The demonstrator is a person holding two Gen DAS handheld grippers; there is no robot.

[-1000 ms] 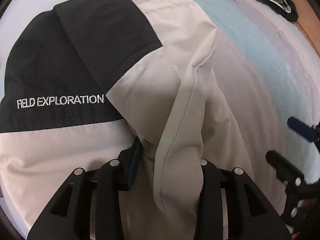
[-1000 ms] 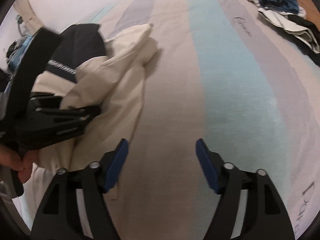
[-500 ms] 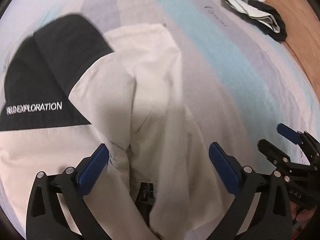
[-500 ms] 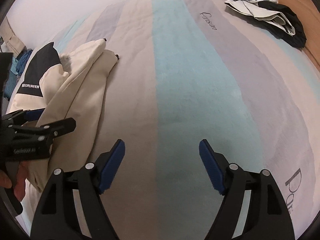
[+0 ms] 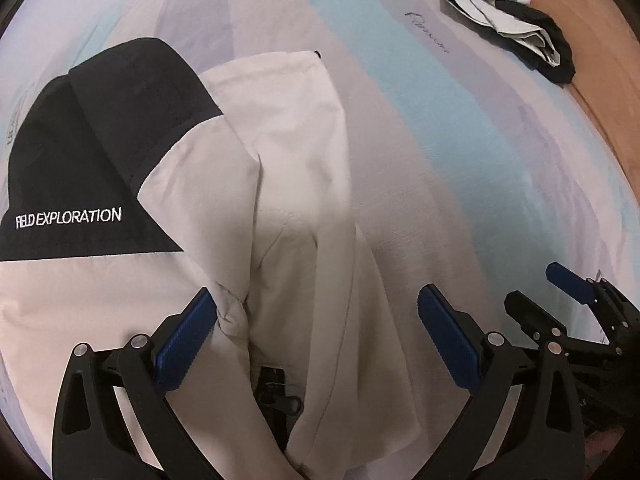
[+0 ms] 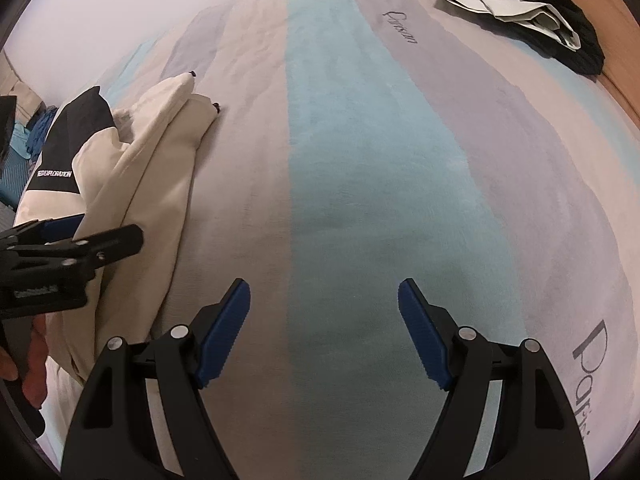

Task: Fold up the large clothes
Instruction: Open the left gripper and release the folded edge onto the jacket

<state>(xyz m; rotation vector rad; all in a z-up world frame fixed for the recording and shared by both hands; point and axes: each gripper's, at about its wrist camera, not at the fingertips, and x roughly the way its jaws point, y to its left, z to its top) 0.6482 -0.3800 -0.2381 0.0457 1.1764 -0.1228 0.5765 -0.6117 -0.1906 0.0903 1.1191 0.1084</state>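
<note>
- Hovering over the cream-and-black jacket (image 5: 280,184), the left tongs (image 5: 316,336) have just been opening and now stand released; cream cloth lies slack between the pads.
- Right tongs (image 6: 324,324) are released beside the jacket, over bare striped bedspread (image 6: 360,152).
- Jacket lies folded on the bedspread.
- Beyond the jacket, a clothes pile (image 6: 520,4) sits at the bed's far edge.
</note>
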